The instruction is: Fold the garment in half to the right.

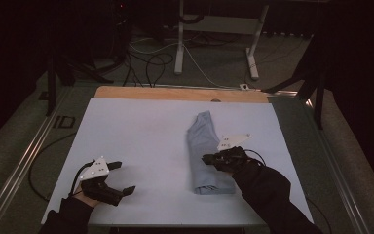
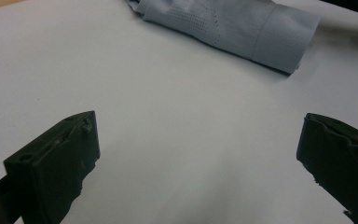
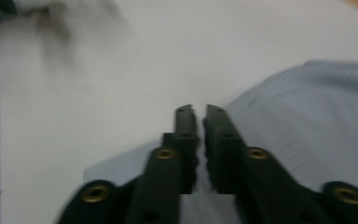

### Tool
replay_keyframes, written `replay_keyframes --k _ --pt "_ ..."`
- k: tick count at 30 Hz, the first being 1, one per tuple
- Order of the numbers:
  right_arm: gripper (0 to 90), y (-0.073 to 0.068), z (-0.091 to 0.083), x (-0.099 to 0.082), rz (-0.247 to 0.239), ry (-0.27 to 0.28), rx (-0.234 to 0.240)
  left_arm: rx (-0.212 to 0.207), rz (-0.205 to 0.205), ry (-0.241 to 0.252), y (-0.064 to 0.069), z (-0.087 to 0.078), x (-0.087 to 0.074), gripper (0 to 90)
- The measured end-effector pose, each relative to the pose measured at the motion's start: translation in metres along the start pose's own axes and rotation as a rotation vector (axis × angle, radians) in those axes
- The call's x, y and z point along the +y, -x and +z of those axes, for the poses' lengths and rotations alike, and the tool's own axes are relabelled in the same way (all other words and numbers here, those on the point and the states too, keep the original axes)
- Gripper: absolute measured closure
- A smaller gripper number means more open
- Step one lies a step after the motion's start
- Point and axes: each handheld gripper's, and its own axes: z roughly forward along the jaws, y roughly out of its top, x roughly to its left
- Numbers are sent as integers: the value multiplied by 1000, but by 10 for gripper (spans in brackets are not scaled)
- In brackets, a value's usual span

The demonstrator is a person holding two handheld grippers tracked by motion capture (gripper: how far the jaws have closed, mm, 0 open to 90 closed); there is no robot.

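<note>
Presently: folded cloth [image 1: 206, 155] soft, light, limp | grasp at edge fold | right gripper [image 3: 199, 111] jaws together, nothing between | left gripper [image 2: 198, 154] jaws wide apart.

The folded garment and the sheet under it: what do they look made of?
Garment: pale blue woven or knit fabric, matte; the left gripper view shows a fine dotted, mesh-like texture and soft folds, so probably a light shirt cloth. Sheet: smooth, flat, matte pale surface, likely paper or thin plastic board; which one cannot be told. A wooden-looking edge shows beyond it.
</note>
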Motion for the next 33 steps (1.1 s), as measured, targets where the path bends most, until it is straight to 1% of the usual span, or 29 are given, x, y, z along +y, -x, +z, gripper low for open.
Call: replay_keyframes --k 1,2,3,4,6,9,11,13,17,18,22,24,26,29,33 --pt "897 0 2 -4 0 -11 -5 -1 2 0 0 0 0 5" --pt "897 0 2 -4 0 -11 -5 -1 2 0 0 0 0 4" --pt "898 1 3 -7 -5 -26 -12 -3 -1 0 0 0 0 4" --pt "900 1 8 -14 3 -45 2 -3 0 0 0 0 0 4" --pt "900 0 14 -22 4 -65 19 -4 5 -3 0 1 0 4" --pt "900 -1 23 -34 -5 -111 36 -4 1 -1 0 0 0 4" --pt "900 -2 27 -42 10 -131 53 -5 2 -2 0 0 0 4" --pt "900 -2 28 -46 17 -125 60 -7 3 -2 0 1 0 4" --pt "900 -8 26 -50 9 -154 51 -6 9 -7 1 1 0 4" --pt "900 -9 26 -51 6 -154 55 -7 10 -6 1 1 0 4" --pt "900 -11 23 -60 33 -135 66 -3 10 -2 1 0 0 4" --pt "900 -14 20 -62 36 -137 68 -2 11 -3 1 0 0 4" --pt "900 -16 18 -63 22 -138 69 -2 11 -2 2 0 0 4" --pt "900 -19 17 -65 26 -141 66 -8 18 -3 2 0 0 5" --pt "900 -23 14 -68 7 -141 72 -14 16 -2 3 0 0 4"
